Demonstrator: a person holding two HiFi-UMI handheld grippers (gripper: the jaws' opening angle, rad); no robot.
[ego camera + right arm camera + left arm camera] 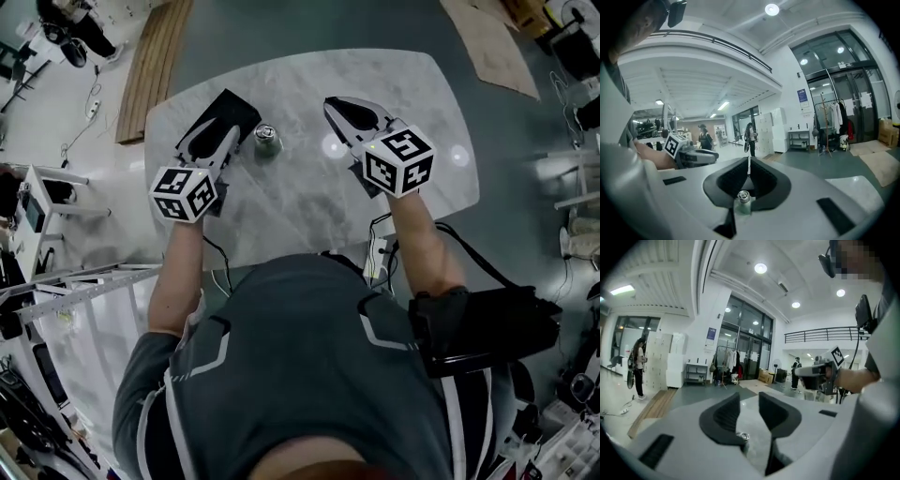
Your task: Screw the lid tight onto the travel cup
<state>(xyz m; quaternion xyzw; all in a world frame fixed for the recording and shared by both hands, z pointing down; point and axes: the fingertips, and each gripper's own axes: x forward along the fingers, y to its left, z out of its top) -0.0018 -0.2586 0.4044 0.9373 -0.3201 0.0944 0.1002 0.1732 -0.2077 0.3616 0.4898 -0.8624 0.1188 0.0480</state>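
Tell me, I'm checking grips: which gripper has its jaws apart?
The left gripper: a clear gap shows between its jaws, nothing gripped. On the right gripper the jaws meet.

I'm looking down on a pale, marble-patterned table (281, 216) with rounded corners, standing on a dark grey floor (309, 28). On it stands the travel cup (268, 148), upright, with a metallic lid (266, 133) on top. It sits left of the middle, toward the far edge. To the right of the cup, two bright spots (333, 145) of reflected light show on the tabletop.
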